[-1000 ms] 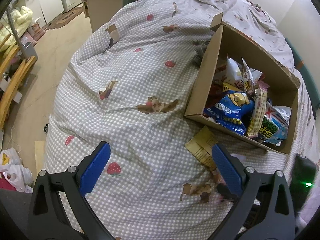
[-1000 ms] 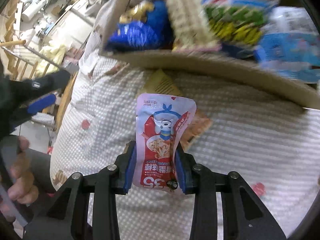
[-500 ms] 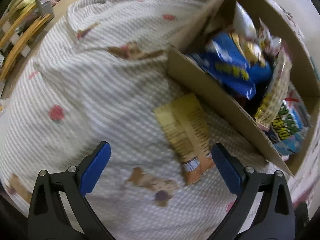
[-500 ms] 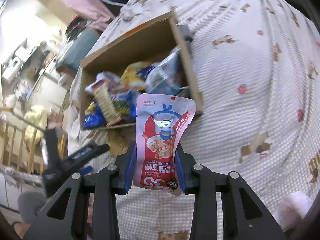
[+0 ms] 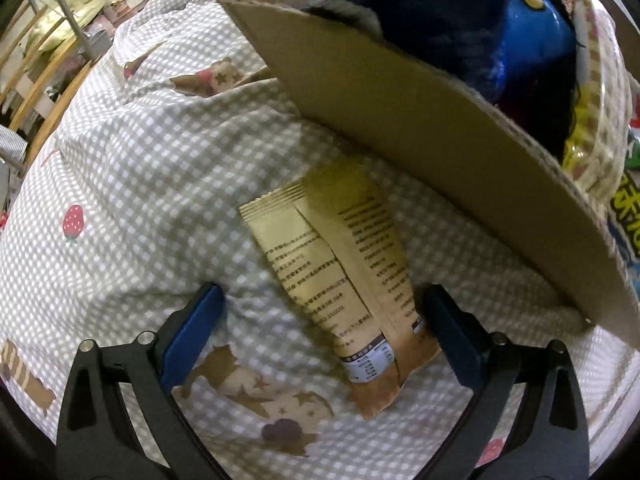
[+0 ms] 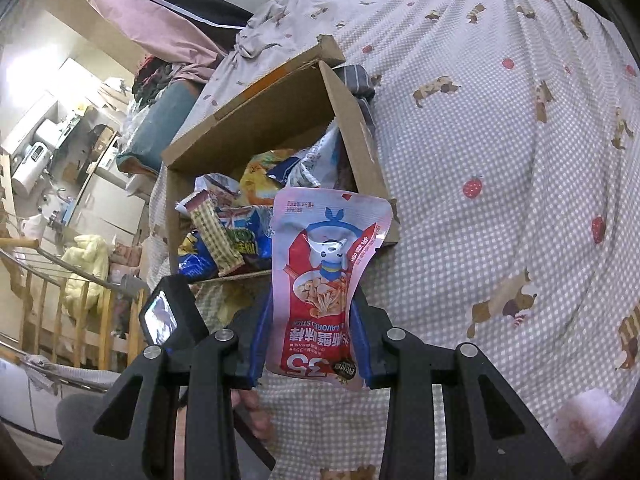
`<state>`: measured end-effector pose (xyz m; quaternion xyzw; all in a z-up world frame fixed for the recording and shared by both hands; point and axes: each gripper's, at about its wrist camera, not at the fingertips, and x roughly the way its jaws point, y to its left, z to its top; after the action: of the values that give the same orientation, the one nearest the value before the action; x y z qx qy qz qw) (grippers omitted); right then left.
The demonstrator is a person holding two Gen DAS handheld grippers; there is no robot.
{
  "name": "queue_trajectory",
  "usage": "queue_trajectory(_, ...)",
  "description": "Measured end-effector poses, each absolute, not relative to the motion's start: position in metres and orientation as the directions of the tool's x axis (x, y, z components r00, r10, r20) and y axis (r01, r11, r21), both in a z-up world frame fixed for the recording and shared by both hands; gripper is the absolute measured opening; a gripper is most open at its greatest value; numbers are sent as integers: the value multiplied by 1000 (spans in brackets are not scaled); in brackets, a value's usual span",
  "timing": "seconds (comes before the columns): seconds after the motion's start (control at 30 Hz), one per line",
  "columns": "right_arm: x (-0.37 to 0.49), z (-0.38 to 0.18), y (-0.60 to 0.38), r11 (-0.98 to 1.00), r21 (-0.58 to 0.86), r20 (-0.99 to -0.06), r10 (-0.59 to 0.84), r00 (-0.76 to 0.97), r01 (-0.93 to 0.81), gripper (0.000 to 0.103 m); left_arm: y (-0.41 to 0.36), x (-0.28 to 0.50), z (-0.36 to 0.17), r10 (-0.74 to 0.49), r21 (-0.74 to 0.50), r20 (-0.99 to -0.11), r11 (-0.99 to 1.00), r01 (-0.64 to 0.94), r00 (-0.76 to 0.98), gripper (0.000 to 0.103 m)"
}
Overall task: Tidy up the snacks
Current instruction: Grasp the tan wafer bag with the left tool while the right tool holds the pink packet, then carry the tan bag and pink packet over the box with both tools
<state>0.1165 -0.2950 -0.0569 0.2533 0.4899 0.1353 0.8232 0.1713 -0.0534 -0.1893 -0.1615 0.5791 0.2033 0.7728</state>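
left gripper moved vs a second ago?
Yes. The left gripper has dropped toward the tan snack packet beside the cardboard box; its open jaws now straddle it.

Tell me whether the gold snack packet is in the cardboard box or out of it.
Out. The gold snack packet lies flat on the checked bedcover, just outside the cardboard box wall, between the open left gripper's fingers.

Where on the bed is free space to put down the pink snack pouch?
The checked bedspread lies bare beyond the outer side wall of the brown cardboard box, opposite the room side. The box itself is crowded with packets. Beside its near wall lies a tan snack packet, framed by the open left gripper.
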Motion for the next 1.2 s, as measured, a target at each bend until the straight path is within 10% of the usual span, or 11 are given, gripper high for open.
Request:
queue_trajectory(0.37, 115, -52, -289, 831, 556, -728, 481, 488, 10, 37, -20, 129, -176, 19, -99, -957, 915, -391, 289, 34)
queue_trajectory(1.2, 112, -52, -272, 846, 532, -738, 488, 466, -44, 37, 33, 60, -57, -151, -204, -868, 977, -61, 474, 21)
